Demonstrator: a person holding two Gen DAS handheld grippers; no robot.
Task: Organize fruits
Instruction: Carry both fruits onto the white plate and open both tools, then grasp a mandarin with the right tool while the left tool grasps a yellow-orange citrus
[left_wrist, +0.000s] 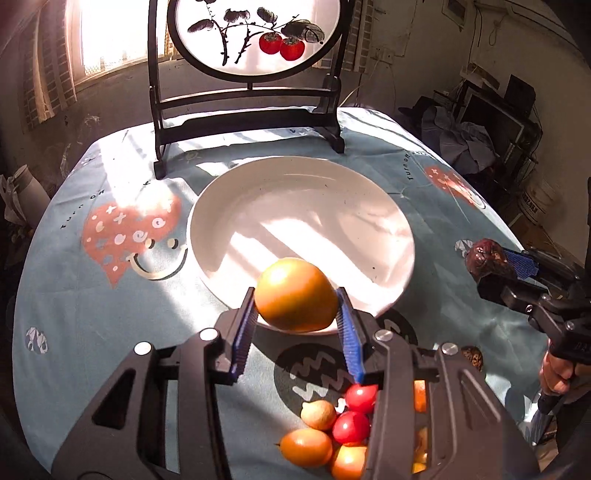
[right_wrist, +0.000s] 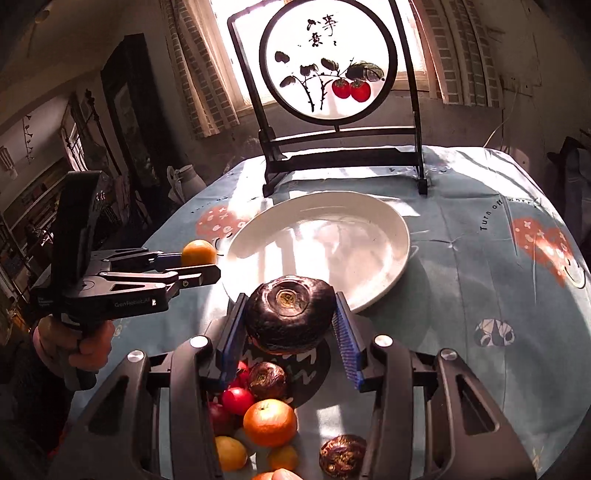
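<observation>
a plate (left_wrist: 384, 206) lies on the table (left_wrist: 74, 295) before a framed screen (left_wrist: 255, 37), a heap of fruit (right_wrist: 258, 417) lies nearer the cameras, and both held fruits hang at the plate's near rim.

The tablecloth (right_wrist: 480, 258) carries black lettering "Turn off" (right_wrist: 493, 216), followed by a word too warped to read. The left gripper (right_wrist: 199, 264) body bears white "GenRobot.AI" (right_wrist: 133, 303). The round screen (right_wrist: 328, 59) shows brushed Chinese characters (right_wrist: 319, 27), too small to make out
</observation>
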